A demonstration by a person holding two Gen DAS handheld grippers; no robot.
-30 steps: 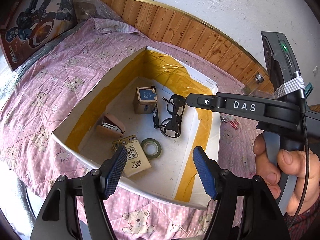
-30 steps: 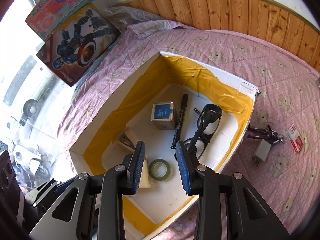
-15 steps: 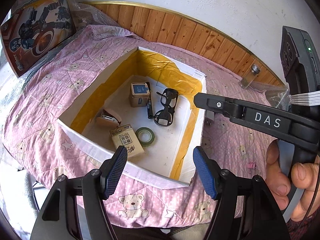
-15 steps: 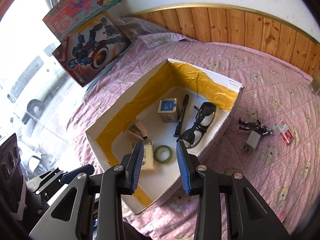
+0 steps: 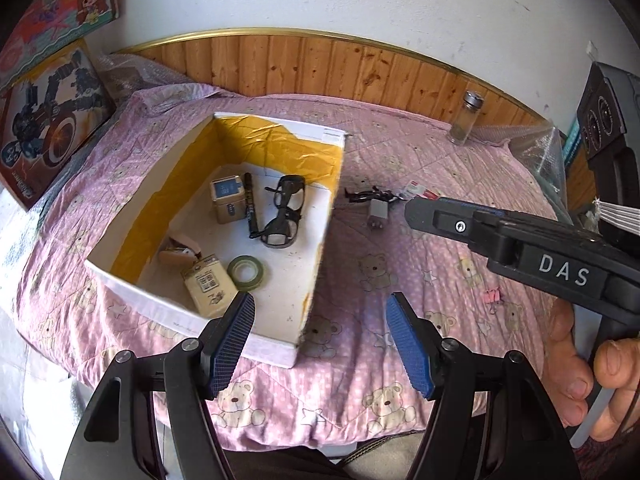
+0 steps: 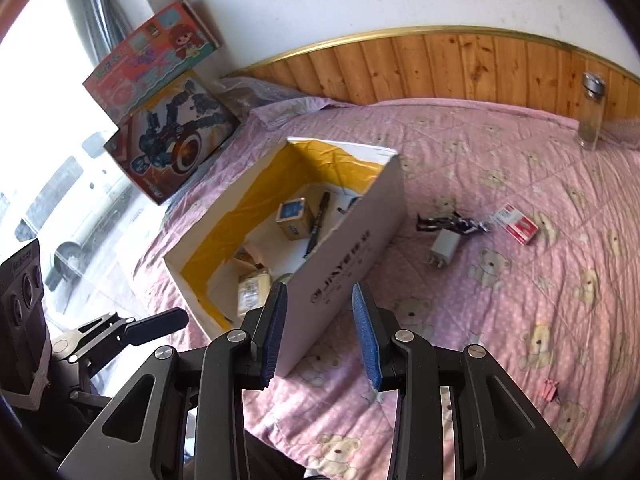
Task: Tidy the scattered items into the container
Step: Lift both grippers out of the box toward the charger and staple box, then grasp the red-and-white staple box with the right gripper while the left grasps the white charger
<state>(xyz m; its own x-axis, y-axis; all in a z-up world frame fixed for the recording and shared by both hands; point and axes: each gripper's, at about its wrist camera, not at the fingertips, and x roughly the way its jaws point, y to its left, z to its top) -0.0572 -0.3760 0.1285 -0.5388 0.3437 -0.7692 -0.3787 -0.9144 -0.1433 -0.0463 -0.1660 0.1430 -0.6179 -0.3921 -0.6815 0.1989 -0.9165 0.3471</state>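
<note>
A white box (image 5: pixel 316 256) lined with yellow tape lies on the pink quilt. Inside are a tin (image 5: pixel 227 199), a black marker (image 5: pixel 250 210), glasses (image 5: pixel 285 216), a stapler (image 5: pixel 180 249), a tan pack (image 5: pixel 210 286) and a tape roll (image 5: pixel 246 273). Right of the box on the quilt lie a black figure (image 6: pixel 448 222), a white charger (image 6: pixel 444 246), a red staple box (image 6: pixel 518 226) and a pink clip (image 6: pixel 550 390). My left gripper (image 5: pixel 320 340) is open above the box's near right corner. My right gripper (image 6: pixel 320 336) is open, empty, beside the box's outer wall (image 6: pixel 352 256).
A glass jar (image 6: pixel 591 120) stands against the wooden panelling at the back right. Two toy boxes (image 6: pixel 176 136) lean at the back left by a window. The quilt's front edge (image 5: pixel 320 436) drops off just below my left fingers. A hand (image 5: pixel 580 364) holds the right gripper.
Both grippers have drawn back and to the right, away from over the box. The box now sits farther off and to the left. The loose items on the quilt have come into view.
</note>
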